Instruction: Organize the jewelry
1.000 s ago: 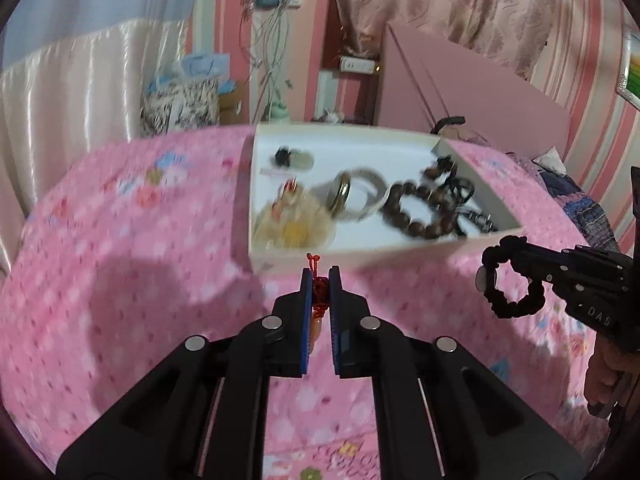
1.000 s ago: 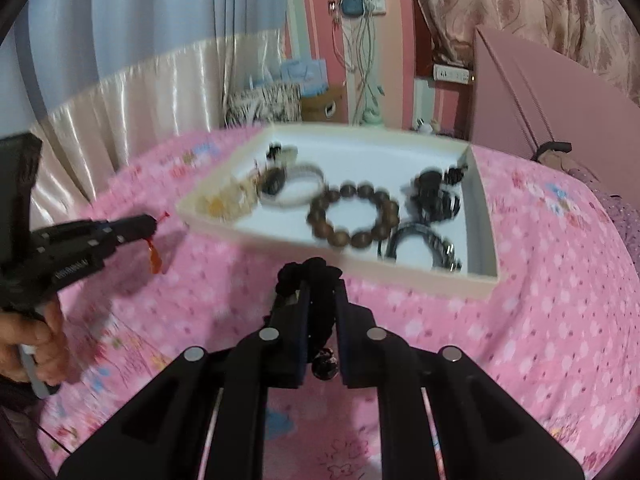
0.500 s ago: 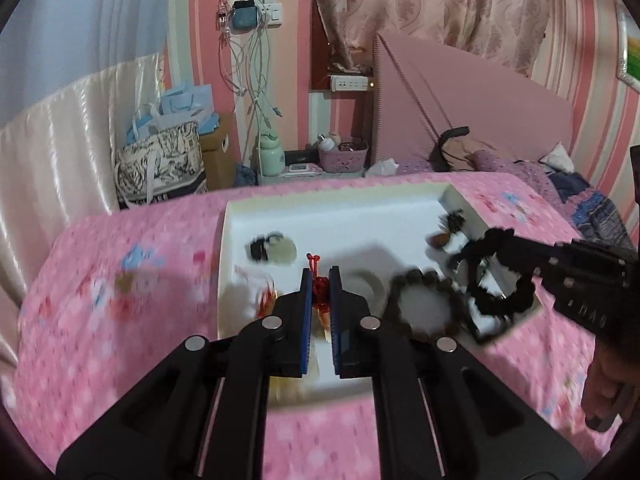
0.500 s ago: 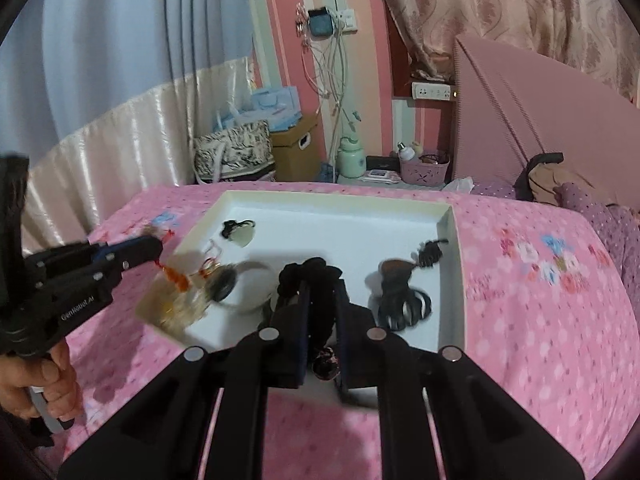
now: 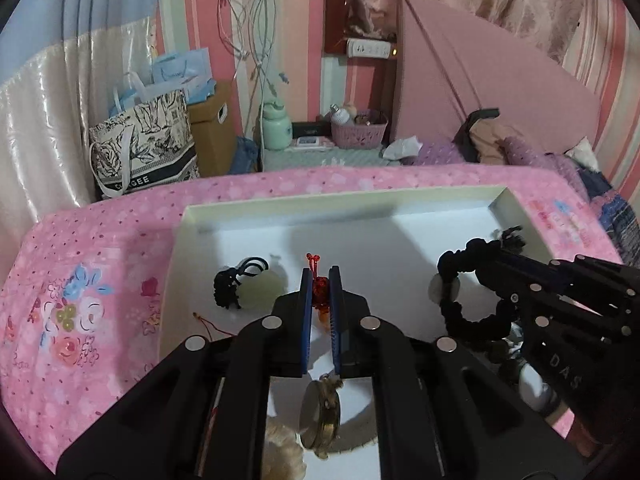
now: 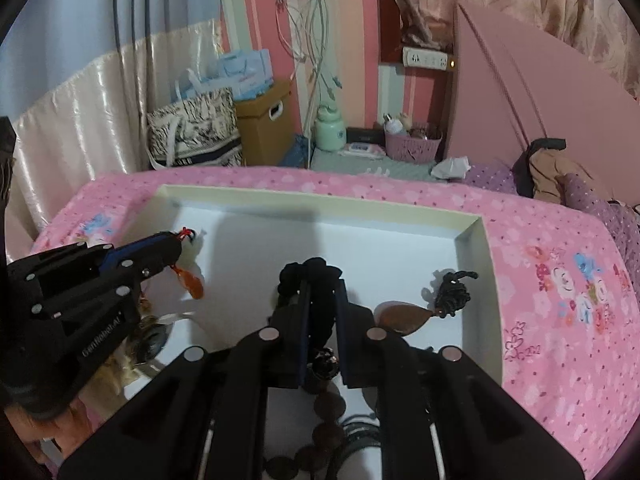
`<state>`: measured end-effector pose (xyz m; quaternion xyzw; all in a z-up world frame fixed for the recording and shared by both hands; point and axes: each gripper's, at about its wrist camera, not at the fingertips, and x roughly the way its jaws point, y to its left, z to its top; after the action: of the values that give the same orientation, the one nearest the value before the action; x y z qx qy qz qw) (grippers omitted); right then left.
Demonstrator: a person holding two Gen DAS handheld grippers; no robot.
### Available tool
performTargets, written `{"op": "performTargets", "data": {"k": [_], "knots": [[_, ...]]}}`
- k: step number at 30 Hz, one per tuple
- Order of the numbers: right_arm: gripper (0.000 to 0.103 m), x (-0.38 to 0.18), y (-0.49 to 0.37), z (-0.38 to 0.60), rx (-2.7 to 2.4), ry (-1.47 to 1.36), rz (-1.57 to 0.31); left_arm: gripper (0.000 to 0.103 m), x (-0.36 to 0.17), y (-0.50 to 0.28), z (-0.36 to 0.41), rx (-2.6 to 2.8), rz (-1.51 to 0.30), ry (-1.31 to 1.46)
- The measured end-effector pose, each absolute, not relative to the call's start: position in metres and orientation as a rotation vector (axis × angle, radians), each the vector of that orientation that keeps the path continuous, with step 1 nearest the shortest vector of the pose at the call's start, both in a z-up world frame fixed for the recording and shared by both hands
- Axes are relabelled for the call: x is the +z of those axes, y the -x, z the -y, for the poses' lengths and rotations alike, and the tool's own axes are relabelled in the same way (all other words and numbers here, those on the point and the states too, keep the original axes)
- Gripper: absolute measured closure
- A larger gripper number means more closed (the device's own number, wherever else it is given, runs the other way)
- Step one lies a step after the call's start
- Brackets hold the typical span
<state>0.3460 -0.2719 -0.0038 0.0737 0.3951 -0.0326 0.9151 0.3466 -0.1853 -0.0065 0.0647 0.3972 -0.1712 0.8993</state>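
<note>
Both claws hang over the white tray on the bed, the left claw pinching a red-corded pendant, the right claw a black bracelet, each seemingly awaiting release onto bare tray floor.

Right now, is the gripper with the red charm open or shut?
Shut. The left gripper pinches the red charm between its blue pads; its orange drop hangs below.

Matt white tray; floral cloth bedspread
</note>
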Motion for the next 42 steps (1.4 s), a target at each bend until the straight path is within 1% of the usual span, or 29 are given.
{"op": "performTargets", "data": {"k": [8, 9, 10, 16, 18, 19, 20, 21, 22, 23, 28, 31, 32, 33, 34, 35, 37, 38, 40, 41, 42], "knots": [[0.091, -0.016, -0.351, 0.271, -0.098, -0.136, -0.834, 0.097, -0.012, -0.352, 0.182, -0.342, -0.837, -0.125], [0.089, -0.017, -0.352, 0.271, -0.103, -0.131, -0.836, 0.097, -0.012, -0.352, 0.18, -0.34, -0.839, -0.119], [0.089, -0.018, -0.352, 0.27, -0.106, -0.125, -0.836, 0.097, -0.012, -0.352, 0.178, -0.338, -0.841, -0.119], [0.088, -0.014, -0.352, 0.264, -0.121, -0.084, -0.83, 0.094, -0.019, -0.353, 0.176, -0.326, -0.865, -0.127], [0.088, -0.012, -0.351, 0.264, -0.126, -0.08, -0.825, 0.085, -0.018, -0.351, 0.175, -0.334, -0.859, -0.12], [0.088, -0.01, -0.35, 0.264, -0.129, -0.082, -0.82, 0.085, -0.016, -0.35, 0.175, -0.337, -0.853, -0.12], [0.086, -0.008, -0.349, 0.264, -0.133, -0.08, -0.817, 0.084, -0.015, -0.35, 0.174, -0.338, -0.85, -0.12], [0.076, -0.006, -0.348, 0.264, -0.136, -0.078, -0.812, 0.08, -0.014, -0.349, 0.174, -0.341, -0.851, -0.119], [0.069, -0.004, -0.348, 0.265, -0.137, -0.08, -0.807, 0.077, -0.012, -0.348, 0.173, -0.341, -0.847, -0.119], [0.069, -0.001, -0.346, 0.266, -0.135, -0.089, -0.798, 0.074, -0.01, -0.347, 0.173, -0.338, -0.839, -0.118], [0.069, 0.015, -0.334, 0.271, -0.14, -0.099, -0.759, 0.072, 0.011, -0.336, 0.166, -0.348, -0.79, -0.084], [0.069, 0.025, -0.318, 0.272, -0.136, -0.105, -0.725, 0.061, 0.022, -0.321, 0.159, -0.352, -0.747, -0.079], [0.069, 0.026, -0.312, 0.272, -0.135, -0.101, -0.716, 0.051, 0.024, -0.314, 0.154, -0.35, -0.728, -0.074], [0.069, 0.027, -0.306, 0.271, -0.132, -0.1, -0.708, 0.038, 0.026, -0.309, 0.151, -0.344, -0.717, -0.069], [0.068, 0.028, -0.295, 0.272, -0.129, -0.1, -0.694, 0.031, 0.028, -0.299, 0.143, -0.326, -0.694, -0.06], [0.067, 0.028, -0.286, 0.272, -0.129, -0.1, -0.688, 0.021, 0.029, -0.288, 0.134, -0.31, -0.668, -0.047], [0.059, 0.024, -0.261, 0.274, -0.121, -0.11, -0.685, 0.018, 0.031, -0.265, 0.119, -0.297, -0.629, -0.045], [0.058, 0.022, -0.25, 0.275, -0.121, -0.117, -0.681, 0.015, 0.03, -0.251, 0.113, -0.275, -0.607, -0.069], [0.051, 0.016, -0.22, 0.276, -0.119, -0.13, -0.668, 0.01, 0.028, -0.223, 0.099, -0.233, -0.564, -0.114], [0.048, 0.013, -0.207, 0.276, -0.12, -0.136, -0.662, 0.005, 0.028, -0.212, 0.093, -0.215, -0.551, -0.121], [0.044, 0.009, -0.188, 0.277, -0.141, -0.148, -0.65, 0.003, 0.025, -0.196, 0.085, -0.196, -0.54, -0.124]]}}
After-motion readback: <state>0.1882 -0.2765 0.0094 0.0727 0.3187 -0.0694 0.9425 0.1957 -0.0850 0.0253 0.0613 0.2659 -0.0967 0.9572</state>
